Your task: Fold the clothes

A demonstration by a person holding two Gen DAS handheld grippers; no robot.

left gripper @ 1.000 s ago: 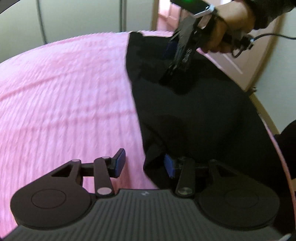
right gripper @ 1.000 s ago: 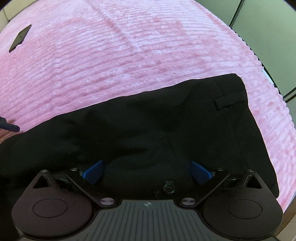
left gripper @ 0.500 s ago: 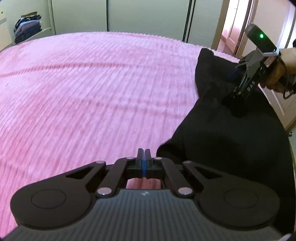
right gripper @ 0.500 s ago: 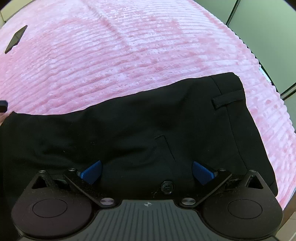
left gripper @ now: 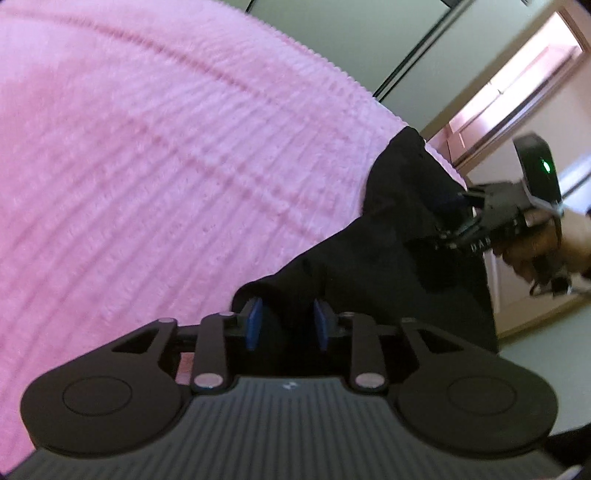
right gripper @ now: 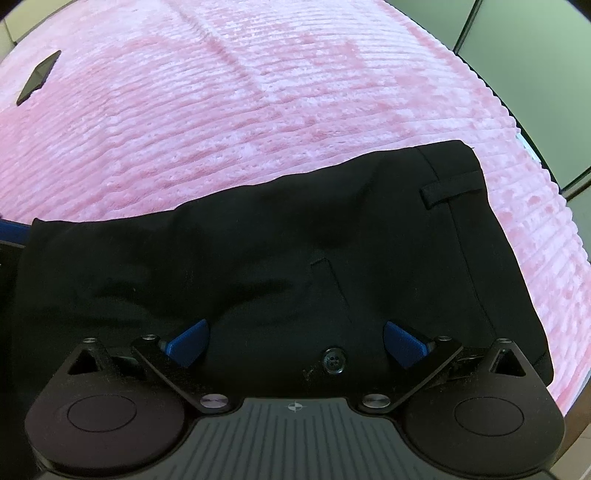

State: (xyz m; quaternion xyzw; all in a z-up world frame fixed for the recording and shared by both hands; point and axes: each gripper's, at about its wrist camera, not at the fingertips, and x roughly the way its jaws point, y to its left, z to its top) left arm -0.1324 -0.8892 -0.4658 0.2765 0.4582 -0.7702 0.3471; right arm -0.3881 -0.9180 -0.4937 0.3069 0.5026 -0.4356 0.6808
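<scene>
"DA" – on right hand-held gripper (left gripper: 452, 206)

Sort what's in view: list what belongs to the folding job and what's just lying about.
Job:
- black trousers
- left tool, jaws opening around a trouser edge
- right tool, open over the waistband
- pink bedspread

Lying about:
- small dark object on the bedspread

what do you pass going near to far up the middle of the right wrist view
right gripper with its jaws wide apart → button → black trousers → pink ribbed bedspread → pale wall panels
</scene>
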